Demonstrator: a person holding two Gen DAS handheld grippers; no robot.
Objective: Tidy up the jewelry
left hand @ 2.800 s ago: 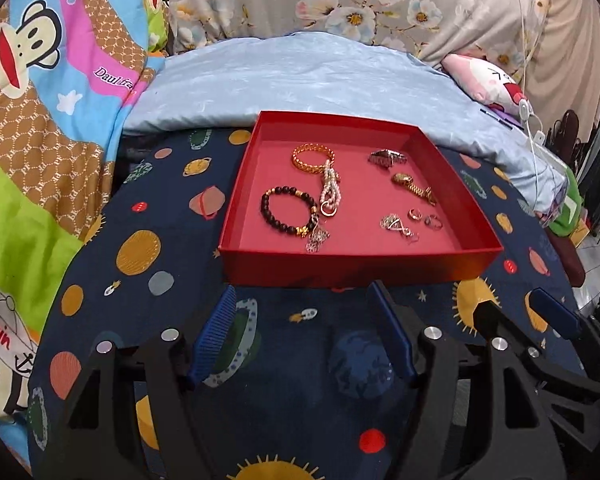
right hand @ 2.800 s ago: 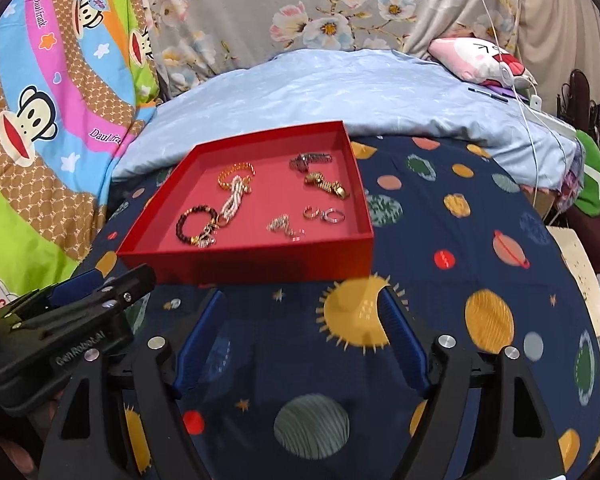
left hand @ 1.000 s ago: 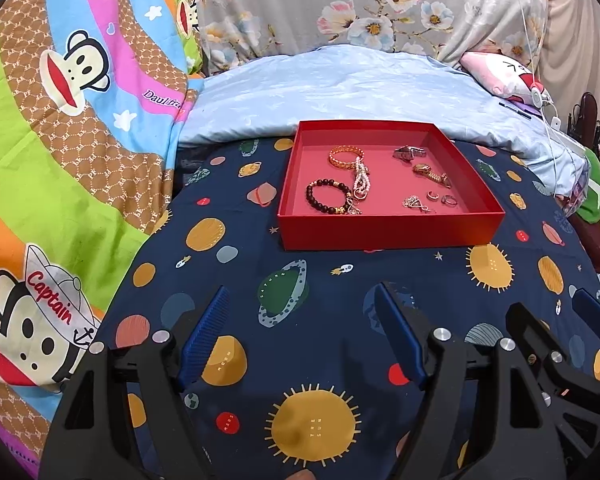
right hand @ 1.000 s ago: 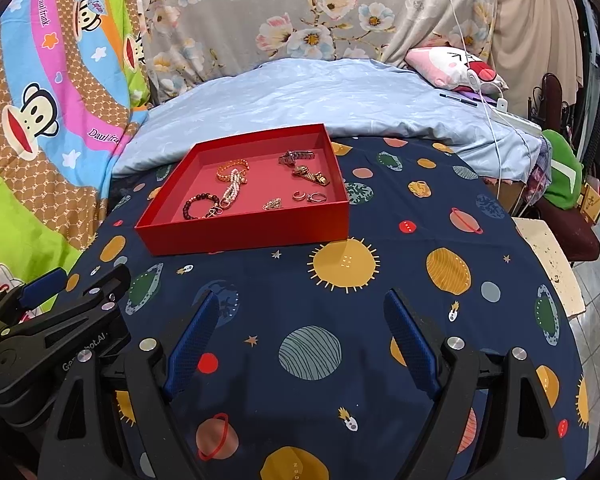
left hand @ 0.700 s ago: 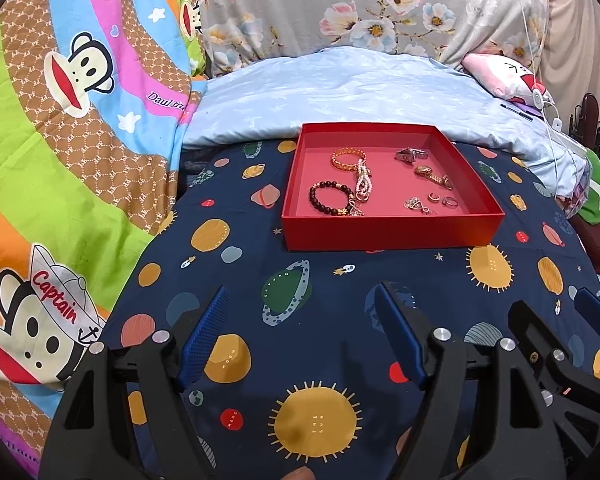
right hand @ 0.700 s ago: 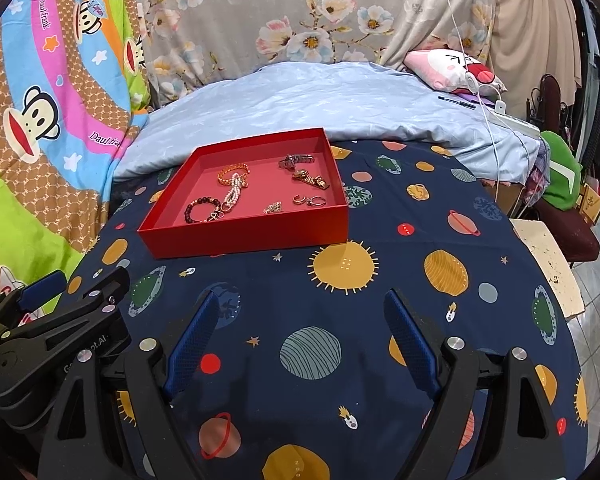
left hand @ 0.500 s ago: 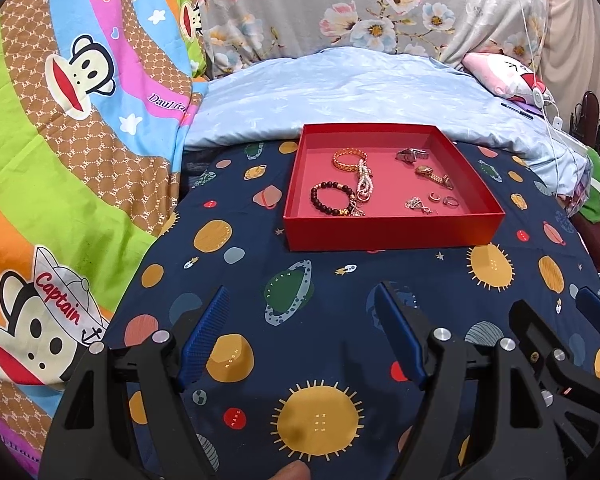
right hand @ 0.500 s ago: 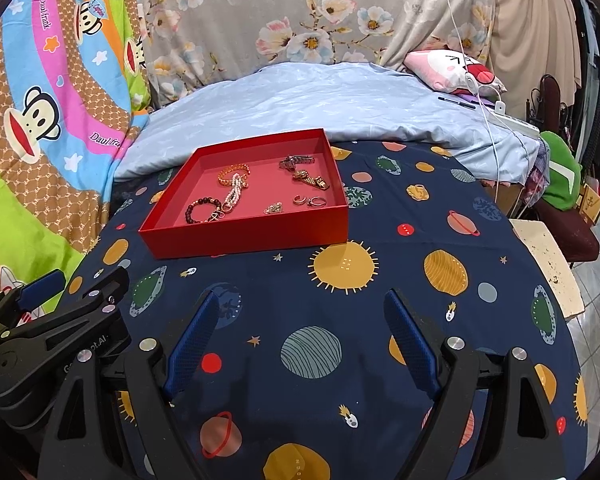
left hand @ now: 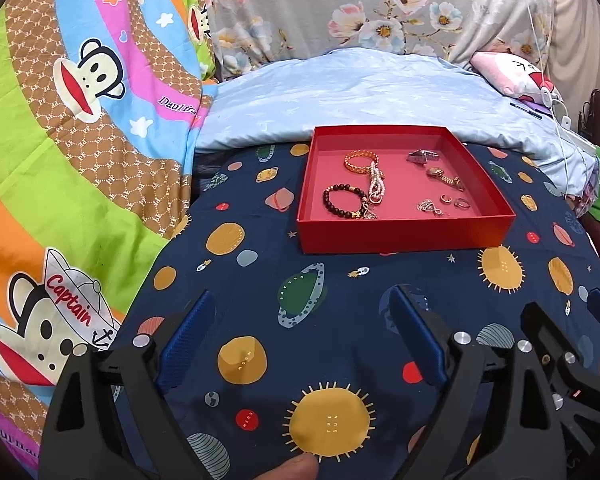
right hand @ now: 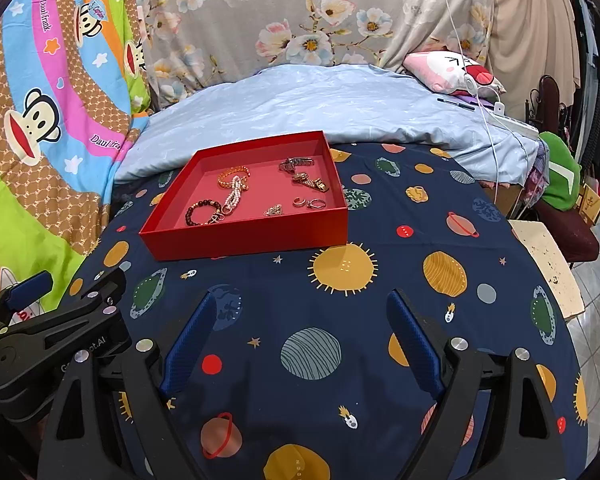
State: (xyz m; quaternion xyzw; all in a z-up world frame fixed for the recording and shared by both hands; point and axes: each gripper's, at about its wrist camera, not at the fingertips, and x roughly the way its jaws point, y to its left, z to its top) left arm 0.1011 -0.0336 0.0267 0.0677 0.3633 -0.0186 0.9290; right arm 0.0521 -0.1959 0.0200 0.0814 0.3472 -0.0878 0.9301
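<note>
A shallow red tray (left hand: pixel 404 234) (right hand: pixel 252 240) sits on the planet-print cloth, far ahead of both grippers. In it lie a dark bead bracelet (left hand: pixel 342 200) (right hand: pixel 199 210), a gold bracelet (left hand: pixel 360 159) (right hand: pixel 230 174), a pearl strand (left hand: pixel 376 184) (right hand: pixel 234 196), a gold watch (left hand: pixel 446 178) (right hand: pixel 312 182), a dark clasp piece (left hand: pixel 422 156) (right hand: pixel 296 164), a small charm (left hand: pixel 430 206) (right hand: pixel 274 210) and two rings (left hand: pixel 454 201) (right hand: pixel 310 203). My left gripper (left hand: pixel 300 332) is open and empty. My right gripper (right hand: pixel 300 332) is open and empty, to the right of the left one.
The navy planet cloth (right hand: pixel 380 300) covers a round table. A light blue duvet (left hand: pixel 360 92) lies behind the tray, a monkey-print blanket (left hand: pixel 60 140) at left. A pink cushion (right hand: pixel 452 68), cables and a chair (right hand: pixel 564 232) stand at the right.
Both grippers have pulled back from the tray, which now looks smaller and farther away. In the last half second almost nothing moves. Both stay open.
</note>
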